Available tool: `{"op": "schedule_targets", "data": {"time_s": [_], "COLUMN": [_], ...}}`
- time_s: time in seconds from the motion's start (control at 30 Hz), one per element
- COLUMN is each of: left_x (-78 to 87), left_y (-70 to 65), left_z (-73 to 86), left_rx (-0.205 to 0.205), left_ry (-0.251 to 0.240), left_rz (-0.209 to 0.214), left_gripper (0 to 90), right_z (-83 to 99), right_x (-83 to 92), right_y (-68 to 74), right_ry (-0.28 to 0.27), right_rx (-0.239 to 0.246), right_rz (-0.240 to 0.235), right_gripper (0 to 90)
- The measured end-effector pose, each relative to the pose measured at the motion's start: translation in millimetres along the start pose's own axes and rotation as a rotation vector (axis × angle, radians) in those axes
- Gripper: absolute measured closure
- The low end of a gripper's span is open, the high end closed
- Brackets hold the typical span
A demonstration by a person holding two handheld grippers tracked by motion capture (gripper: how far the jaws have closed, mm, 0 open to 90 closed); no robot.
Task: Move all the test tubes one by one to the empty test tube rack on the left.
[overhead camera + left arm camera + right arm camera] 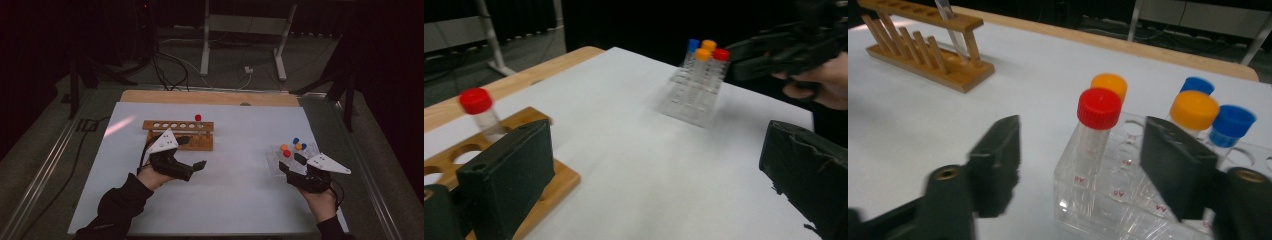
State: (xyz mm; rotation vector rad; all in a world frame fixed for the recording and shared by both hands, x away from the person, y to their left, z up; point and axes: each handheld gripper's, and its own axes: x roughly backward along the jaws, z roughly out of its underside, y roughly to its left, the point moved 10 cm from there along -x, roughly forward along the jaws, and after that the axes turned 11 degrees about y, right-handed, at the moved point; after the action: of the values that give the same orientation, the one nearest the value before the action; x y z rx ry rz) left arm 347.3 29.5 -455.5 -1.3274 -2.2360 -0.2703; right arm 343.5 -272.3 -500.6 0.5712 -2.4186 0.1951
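Observation:
A wooden test-tube rack stands at centre-left on the white sheet and holds one red-capped tube at its right end. My left gripper is open just in front of this rack, with nothing between its jaws. At the right, a clear plastic rack holds orange-capped and blue-capped tubes and a red-capped tube. My right gripper straddles that red-capped tube, with a gap on each side.
The white sheet covers a wooden table whose bare far edge shows behind it. Several holes of the wooden rack are vacant. Cables and a white table frame lie on the floor beyond. Bare sheet lies between the two racks.

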Motion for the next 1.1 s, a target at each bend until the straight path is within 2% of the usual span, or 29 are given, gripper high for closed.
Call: {"op": "schedule_targets", "data": {"time_s": [0.23, 0.57, 0.8, 1.1], "left_x": [0.8, 0.8, 1.0, 0.5], "left_y": [-2.8, 0.4, -0.2, -0.1], "left_z": [2.8, 4.2, 4.4, 4.9], "left_rx": [-0.006, 0.001, 0.005, 0.005], "left_ry": [0.0, 0.002, 0.001, 0.007], "left_rz": [0.001, -0.008, 0.009, 0.01], "left_gripper": [2.1, 2.1, 2.1, 2.1], "right_z": [6.8, 9.1, 4.3, -22.8], "right_x": [-15.2, -25.3, -20.7, 6.8], "right_y": [-1.0, -4.2, -4.5, -0.9], "right_ry": [0.064, 0.108, 0.103, 0.025], "right_rx": [-0.012, -0.018, -0.004, 0.03], "right_rz": [0.012, 0.04, 0.04, 0.052], "right_gripper": [56.8, 73.5, 74.5, 74.6]}}
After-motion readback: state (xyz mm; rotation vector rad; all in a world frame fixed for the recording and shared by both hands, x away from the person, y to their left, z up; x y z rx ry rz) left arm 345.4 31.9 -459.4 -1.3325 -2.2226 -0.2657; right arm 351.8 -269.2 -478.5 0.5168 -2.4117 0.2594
